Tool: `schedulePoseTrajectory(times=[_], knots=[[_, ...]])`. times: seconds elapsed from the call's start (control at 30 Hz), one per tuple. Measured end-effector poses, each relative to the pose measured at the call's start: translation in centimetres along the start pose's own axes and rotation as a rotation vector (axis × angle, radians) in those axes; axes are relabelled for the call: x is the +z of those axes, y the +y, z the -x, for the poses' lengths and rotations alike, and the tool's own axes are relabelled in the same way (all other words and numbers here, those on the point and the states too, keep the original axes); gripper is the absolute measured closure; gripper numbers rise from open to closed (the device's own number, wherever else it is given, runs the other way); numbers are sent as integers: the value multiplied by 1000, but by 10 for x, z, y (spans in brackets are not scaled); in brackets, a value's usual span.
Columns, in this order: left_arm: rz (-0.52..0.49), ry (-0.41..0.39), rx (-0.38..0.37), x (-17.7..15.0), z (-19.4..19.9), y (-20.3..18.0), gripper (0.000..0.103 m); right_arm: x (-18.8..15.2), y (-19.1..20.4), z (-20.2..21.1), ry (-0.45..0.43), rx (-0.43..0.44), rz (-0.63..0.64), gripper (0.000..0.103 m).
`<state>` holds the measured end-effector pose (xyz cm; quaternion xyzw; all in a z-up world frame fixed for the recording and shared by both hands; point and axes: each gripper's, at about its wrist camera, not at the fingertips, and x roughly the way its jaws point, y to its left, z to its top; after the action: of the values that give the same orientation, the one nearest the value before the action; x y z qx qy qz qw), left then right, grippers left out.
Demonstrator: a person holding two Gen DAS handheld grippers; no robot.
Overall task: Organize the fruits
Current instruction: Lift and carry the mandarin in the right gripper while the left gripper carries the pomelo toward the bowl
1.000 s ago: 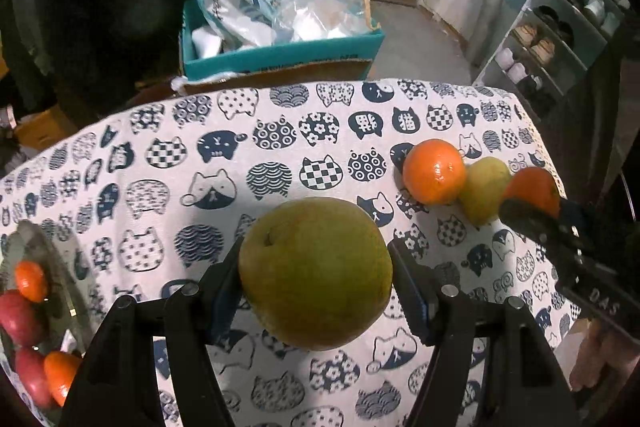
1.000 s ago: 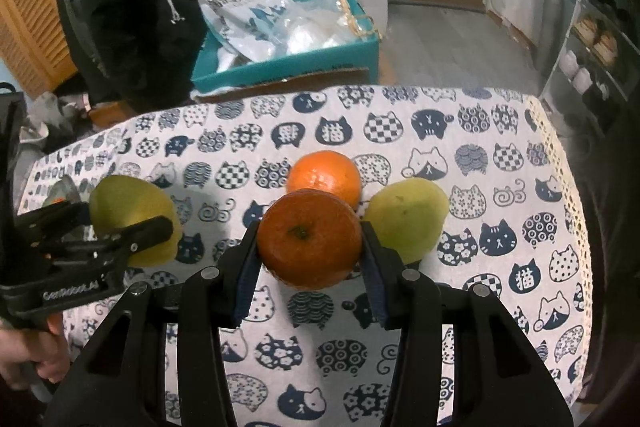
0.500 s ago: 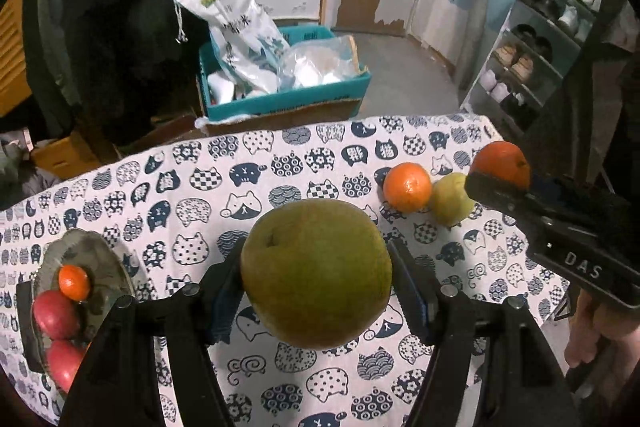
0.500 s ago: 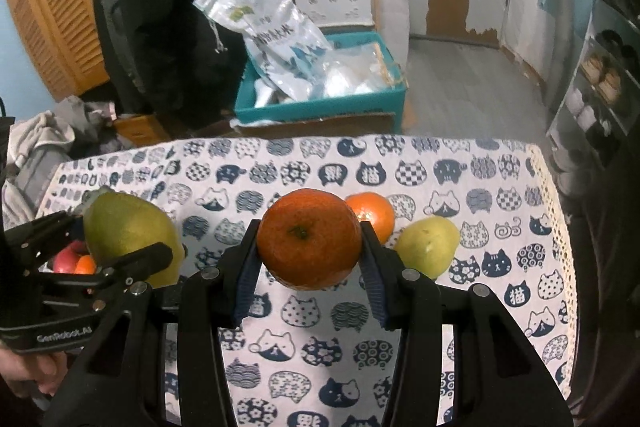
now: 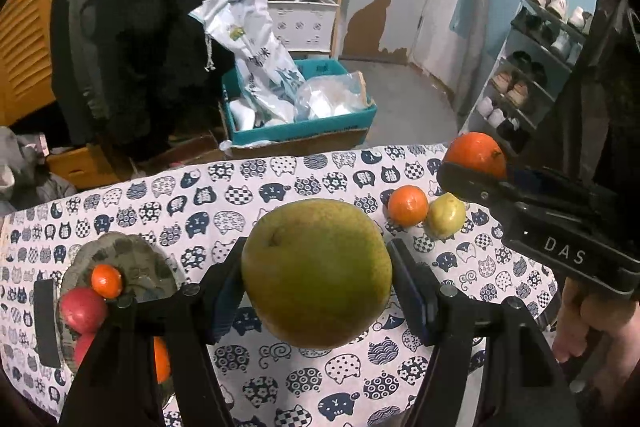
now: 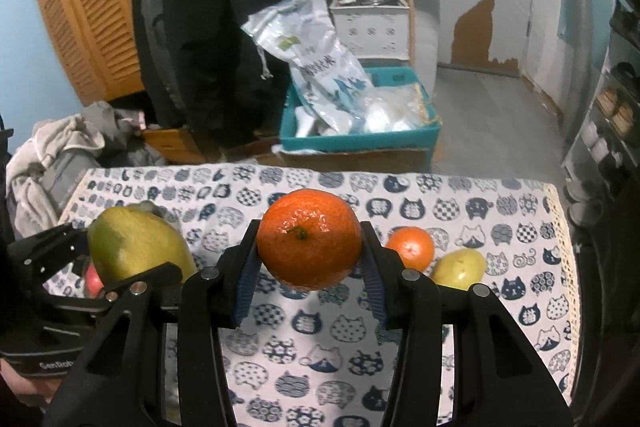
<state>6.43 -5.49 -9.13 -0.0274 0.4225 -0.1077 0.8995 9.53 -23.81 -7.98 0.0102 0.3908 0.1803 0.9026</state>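
My left gripper (image 5: 318, 279) is shut on a big green pear (image 5: 316, 273) and holds it high above the table. My right gripper (image 6: 308, 247) is shut on an orange (image 6: 309, 237), also lifted; that orange shows in the left wrist view (image 5: 476, 153). A second orange (image 5: 407, 205) and a small green pear (image 5: 446, 215) lie side by side on the cat-print cloth at the right; they also show in the right wrist view, the orange (image 6: 412, 247) and the pear (image 6: 460, 269). A glass plate (image 5: 132, 263) at the left holds red apples (image 5: 82, 309) and a small orange (image 5: 106, 280).
The table's cat-print cloth (image 6: 320, 339) ends at a far edge. Beyond it on the floor stands a teal box (image 5: 304, 123) with plastic bags. A person in dark clothes (image 6: 208, 27) stands behind. A shoe rack (image 5: 528, 67) is at the right.
Both grippers have risen and drawn back with their fruits. The table looks farther away, and the plate with apples has come further into the left wrist view.
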Motion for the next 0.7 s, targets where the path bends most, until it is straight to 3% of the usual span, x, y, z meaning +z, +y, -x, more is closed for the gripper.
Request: schedulePoseTrajectory(times=[0.7], knots=[[76, -72, 78, -14, 46, 69, 34, 24, 90, -16, -3, 86, 106, 57]])
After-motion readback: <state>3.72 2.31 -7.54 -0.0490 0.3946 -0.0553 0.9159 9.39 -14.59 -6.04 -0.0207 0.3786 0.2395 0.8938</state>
